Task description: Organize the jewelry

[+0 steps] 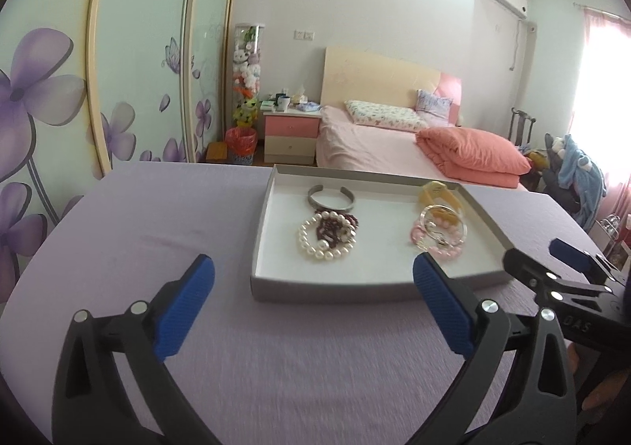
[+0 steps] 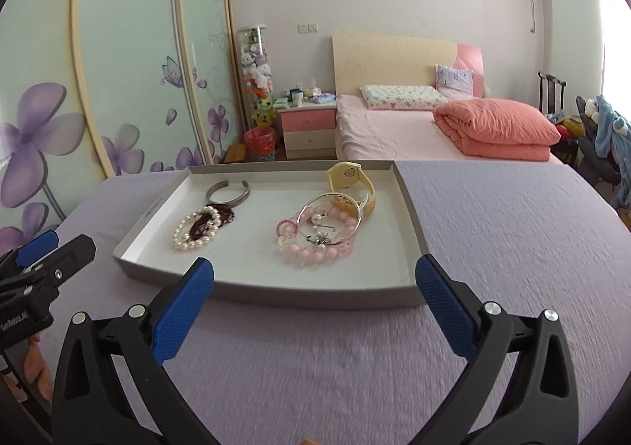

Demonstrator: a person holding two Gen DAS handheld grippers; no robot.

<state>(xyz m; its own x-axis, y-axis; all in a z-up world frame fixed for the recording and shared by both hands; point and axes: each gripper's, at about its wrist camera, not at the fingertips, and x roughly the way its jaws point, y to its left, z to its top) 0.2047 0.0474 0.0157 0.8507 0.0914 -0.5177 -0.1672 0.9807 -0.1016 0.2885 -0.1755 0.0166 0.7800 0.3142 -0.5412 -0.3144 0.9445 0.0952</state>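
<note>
Bedroom counter, purple cloth: tray mid-frame is holding pearl bracelet, cuff, pink beads, watch. Left gripper, right gripper: jaws spreading wide, gripping nothing. Stage undeterminable: sorted or awaiting sorting.

Shallow grey cardboard tray: matt, white paper-like lining. Open grey metal cuff: brushed, dull. White pearl bead bracelet: glossy. Thin silver bangle: polished. Lilac tablecloth: woven, matt.
</note>
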